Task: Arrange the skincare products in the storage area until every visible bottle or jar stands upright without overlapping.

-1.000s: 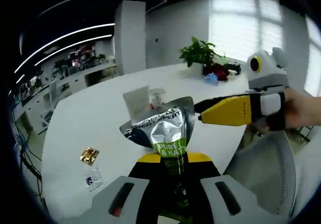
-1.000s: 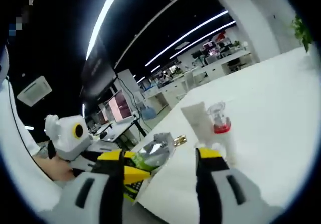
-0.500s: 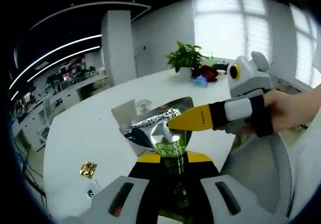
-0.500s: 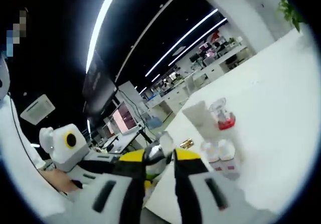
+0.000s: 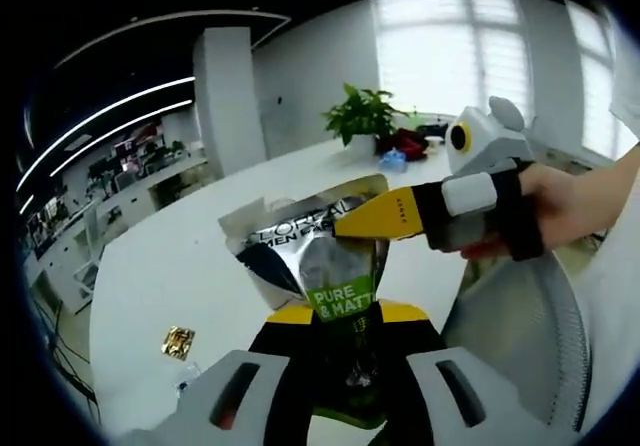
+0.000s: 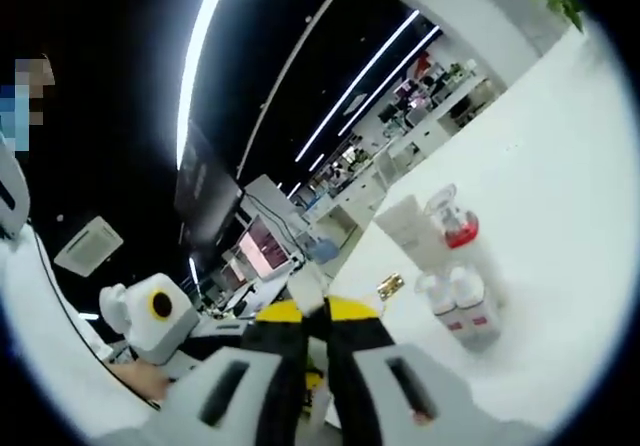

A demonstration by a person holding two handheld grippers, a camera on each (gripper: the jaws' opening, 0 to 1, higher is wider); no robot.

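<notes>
**Sachet held between both grippers, above the near table edge**

Your left gripper (image 5: 340, 341) has its jaws closed on the lower end of the silver foil sachet with a green "PURE & MATT" label (image 5: 318, 266), so the sachet's long axis runs straight out from those jaws, away from you. Your right gripper (image 5: 385, 218) reaches in from the right and its yellow jaws pinch the far, upper edge of the sachet. In the right gripper view the same right gripper (image 6: 312, 338) shows its jaws drawn close together on a thin silver edge. The sachet is lifted clear of the white table (image 5: 170, 266). Well beyond it on the table stand a white tube (image 6: 405, 228), a clear red-collared pump bottle (image 6: 452, 228) and two small white bottles (image 6: 458, 301), all upright; a small gold packet (image 5: 178, 342) lies to the left.
</notes>
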